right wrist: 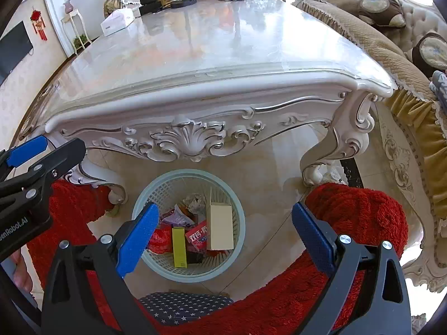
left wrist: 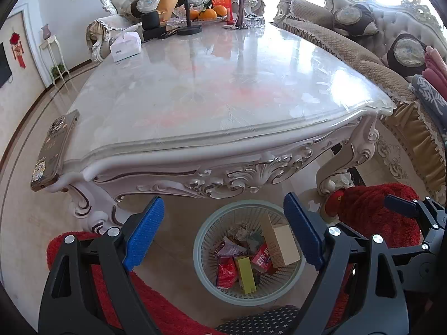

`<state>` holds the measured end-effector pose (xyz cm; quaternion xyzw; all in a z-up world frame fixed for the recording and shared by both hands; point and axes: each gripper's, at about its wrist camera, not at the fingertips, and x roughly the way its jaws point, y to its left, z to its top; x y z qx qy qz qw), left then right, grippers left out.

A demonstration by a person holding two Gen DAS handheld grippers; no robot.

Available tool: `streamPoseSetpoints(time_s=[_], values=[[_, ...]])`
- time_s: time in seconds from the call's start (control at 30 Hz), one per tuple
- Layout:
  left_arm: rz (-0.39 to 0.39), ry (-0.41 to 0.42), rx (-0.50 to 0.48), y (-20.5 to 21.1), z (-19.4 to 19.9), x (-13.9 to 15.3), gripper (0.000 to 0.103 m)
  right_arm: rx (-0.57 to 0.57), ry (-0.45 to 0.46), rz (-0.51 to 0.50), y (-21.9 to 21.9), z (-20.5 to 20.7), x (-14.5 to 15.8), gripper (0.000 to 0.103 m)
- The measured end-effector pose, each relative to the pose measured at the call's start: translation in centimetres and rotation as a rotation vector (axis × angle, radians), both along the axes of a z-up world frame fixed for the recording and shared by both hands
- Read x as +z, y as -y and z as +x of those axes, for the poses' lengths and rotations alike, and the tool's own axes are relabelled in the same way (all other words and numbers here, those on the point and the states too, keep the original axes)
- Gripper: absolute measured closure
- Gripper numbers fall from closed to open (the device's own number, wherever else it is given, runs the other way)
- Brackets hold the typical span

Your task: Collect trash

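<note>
A pale green plastic basket (left wrist: 204, 233) stands on the floor under the near edge of the white carved table (left wrist: 212, 89). It holds trash: a beige box (left wrist: 280, 244), a yellow-green box (left wrist: 245, 275), a red wrapper (left wrist: 226, 272) and other wrappers. The basket also shows in the right wrist view (right wrist: 237, 209). My left gripper (left wrist: 225, 234) is open and empty, above the basket. My right gripper (right wrist: 223, 233) is open and empty, also above the basket. The right gripper shows at the right edge of the left wrist view (left wrist: 413, 209), and the left gripper at the left edge of the right wrist view (right wrist: 42, 150).
A phone (left wrist: 56, 145) lies on the table's near left corner. A tissue box (left wrist: 125, 45), a fruit plate (left wrist: 206, 14), a vase (left wrist: 240, 5) and a stand (left wrist: 189, 28) sit at the far end. A sofa (left wrist: 349, 44) runs along the right. Red-clad legs (right wrist: 349, 223) flank the basket.
</note>
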<state>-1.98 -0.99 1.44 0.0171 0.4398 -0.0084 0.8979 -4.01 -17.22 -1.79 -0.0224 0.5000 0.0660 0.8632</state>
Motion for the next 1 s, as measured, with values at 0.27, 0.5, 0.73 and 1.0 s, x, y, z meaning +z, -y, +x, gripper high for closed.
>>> streamPoseSetpoints(time_s=[0.27,0.5,0.73,1.0], values=[[0.015,0.001,0.005,-0.10,0.09,-0.08,0.018,0.006,0.011,-0.017,-0.12,0.15,-0.05,0.011],[0.019,-0.004,0.011,-0.16,0.19,-0.28,0.018,0.011,0.011,-0.025,-0.41,0.25,-0.18,0.011],[0.019,-0.004,0.011,-0.14,0.21,-0.30,0.018,0.010,0.010,-0.023,-0.44,0.28,-0.24,0.011],[0.017,-0.007,0.010,-0.08,0.26,-0.28,0.018,0.009,0.010,-0.023,-0.47,0.30,-0.24,0.011]])
